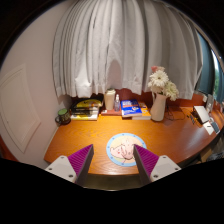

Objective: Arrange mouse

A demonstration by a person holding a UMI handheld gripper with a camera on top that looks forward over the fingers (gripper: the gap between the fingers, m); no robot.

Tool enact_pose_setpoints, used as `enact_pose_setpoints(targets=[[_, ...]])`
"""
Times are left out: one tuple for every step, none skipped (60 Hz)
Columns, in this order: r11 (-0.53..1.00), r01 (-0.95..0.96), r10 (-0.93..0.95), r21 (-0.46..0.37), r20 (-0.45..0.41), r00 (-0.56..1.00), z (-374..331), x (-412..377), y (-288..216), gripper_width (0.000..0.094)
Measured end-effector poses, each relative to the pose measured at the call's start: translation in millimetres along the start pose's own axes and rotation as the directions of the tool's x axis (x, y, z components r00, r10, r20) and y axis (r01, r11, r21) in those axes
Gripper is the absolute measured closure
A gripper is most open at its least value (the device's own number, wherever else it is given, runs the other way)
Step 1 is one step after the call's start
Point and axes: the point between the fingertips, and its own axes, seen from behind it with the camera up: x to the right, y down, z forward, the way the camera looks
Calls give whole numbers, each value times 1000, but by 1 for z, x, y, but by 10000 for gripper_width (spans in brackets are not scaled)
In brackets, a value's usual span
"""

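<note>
Two fingers point(82, 159) standing apart at frame bottom, bracketing a mousepad point(124, 149); mouse point(208, 127) cut off at right.

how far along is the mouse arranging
Early, it seems. Nothing looks done: the gripper is open and holds nothing above the desk. In hand: it faces the round mouse pad just ahead. Left: I cannot make out a mouse, so finding, grasping and placing it all remain.

A wooden desk point(95, 132) carries a round mousepad point(124, 148) near its front edge, books point(133, 110) and a vase point(158, 106) along the back
</note>
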Motion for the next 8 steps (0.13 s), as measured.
enact_pose_setpoints(targets=[[1000, 0, 0, 0, 1, 1000, -1, -1, 1, 145], [1000, 1, -1, 1, 1, 1000, -1, -2, 2, 144], [1000, 0, 0, 2, 1, 1000, -3, -3, 3, 145], [1000, 0, 0, 2, 1, 1000, -2, -4, 3, 144], [1000, -1, 1, 2, 0, 1000, -3, -4, 3, 145], [1000, -1, 1, 2, 0, 1000, -4, -5, 4, 145], [1000, -1, 1, 2, 1, 1000, -4, -6, 4, 144], [1000, 1, -1, 2, 1, 1000, -4, -7, 5, 144]])
